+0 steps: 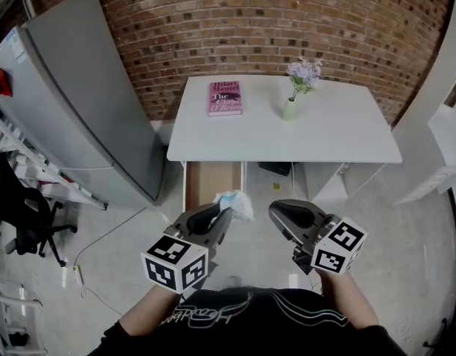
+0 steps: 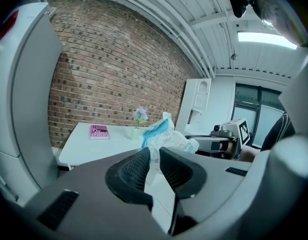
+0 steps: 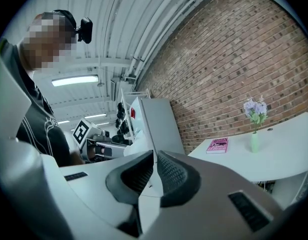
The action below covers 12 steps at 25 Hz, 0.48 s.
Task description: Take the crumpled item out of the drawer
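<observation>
A grey cabinet [image 1: 79,102] stands against the brick wall [image 1: 287,21] at the far left, with a black office chair [image 1: 24,217] in front of it. To its right is the white desk [image 1: 346,136]. A pink book [image 1: 225,98] lies near the desk's back edge, toward the left corner. A pale green vase [image 1: 288,110] of lilac flowers stands to the right of the book, about midway along the desk.

Under the desk's left front edge the drawer [image 1: 204,182] is pulled out, showing its brown bottom.

The left gripper [image 1: 225,215] is held in front of the drawer's open end. In the left gripper view its ribbed pads [image 2: 134,170] stand only a little apart and are clenched on the crumpled item [image 2: 163,136], a white and light-blue wad. A thin part of the wad is pinched between the pads and the rest bulges out past the tips. From the head view the wad [image 1: 235,202] sits over the drawer's front end. In the left gripper view it hangs in the air above the level of the desk top, so it is out of the drawer.

The right gripper [image 1: 276,212] is just to the right, near the wad but not touching it. In the right gripper view its jaws [image 3: 155,156] are pressed together with only a hairline slit between the pads and nothing in them.
</observation>
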Motion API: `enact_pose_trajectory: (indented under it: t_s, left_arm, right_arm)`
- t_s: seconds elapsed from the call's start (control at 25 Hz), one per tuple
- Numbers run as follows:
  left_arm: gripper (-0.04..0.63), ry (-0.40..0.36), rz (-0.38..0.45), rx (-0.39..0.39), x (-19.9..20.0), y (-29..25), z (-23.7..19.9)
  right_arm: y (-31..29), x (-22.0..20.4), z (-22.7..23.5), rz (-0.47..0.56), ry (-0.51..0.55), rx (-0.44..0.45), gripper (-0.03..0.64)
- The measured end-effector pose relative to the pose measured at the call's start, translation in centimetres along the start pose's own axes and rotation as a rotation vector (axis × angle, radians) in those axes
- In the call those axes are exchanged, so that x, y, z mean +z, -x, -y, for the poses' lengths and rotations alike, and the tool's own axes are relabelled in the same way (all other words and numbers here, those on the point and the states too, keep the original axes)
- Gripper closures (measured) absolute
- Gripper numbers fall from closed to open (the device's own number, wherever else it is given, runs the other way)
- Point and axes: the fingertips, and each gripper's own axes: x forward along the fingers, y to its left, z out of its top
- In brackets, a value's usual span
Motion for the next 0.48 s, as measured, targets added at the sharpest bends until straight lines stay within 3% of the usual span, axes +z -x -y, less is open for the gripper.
enact_pose_trajectory:
  t_s: [0.48]
  left_arm:
    - [0.515, -0.007, -0.002, -0.014, 0.21, -0.08, 0.33]
  right_arm:
    - [0.54, 0.32, -0.20, 0.015, 0.000, -0.022, 0.561]
